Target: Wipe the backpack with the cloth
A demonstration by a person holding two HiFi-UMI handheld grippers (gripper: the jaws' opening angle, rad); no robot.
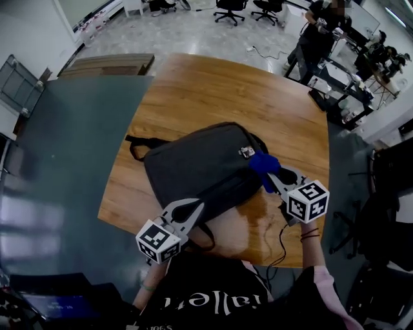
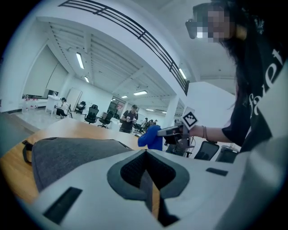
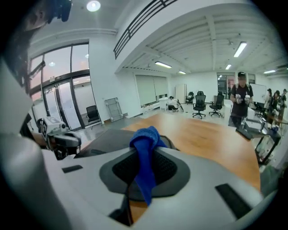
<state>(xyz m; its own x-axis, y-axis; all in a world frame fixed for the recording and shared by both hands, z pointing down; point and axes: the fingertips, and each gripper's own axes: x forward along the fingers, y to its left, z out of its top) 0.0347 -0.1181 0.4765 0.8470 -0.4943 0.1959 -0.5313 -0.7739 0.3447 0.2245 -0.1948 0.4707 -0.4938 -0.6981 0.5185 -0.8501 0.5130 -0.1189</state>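
Note:
A dark grey backpack point(image 1: 206, 169) lies flat on the round wooden table point(image 1: 258, 97), its straps toward the left. My right gripper point(image 1: 274, 177) is shut on a blue cloth point(image 1: 263, 166), which hangs at the backpack's right edge beside a small metal tag. In the right gripper view the cloth point(image 3: 145, 141) bunches out between the jaws, with the backpack point(image 3: 105, 140) just beyond. My left gripper point(image 1: 193, 207) is shut and holds nothing, and sits over the backpack's near edge. The left gripper view shows the backpack point(image 2: 67, 155) ahead and the cloth point(image 2: 150, 137) to its right.
A thin black cable point(image 1: 282, 242) trails off the table's near right edge. Office chairs point(image 1: 231, 9) and a standing person point(image 3: 240, 101) are at the far side. Cluttered desks point(image 1: 342, 84) stand at the right, and grey floor point(image 1: 71, 142) spreads left of the table.

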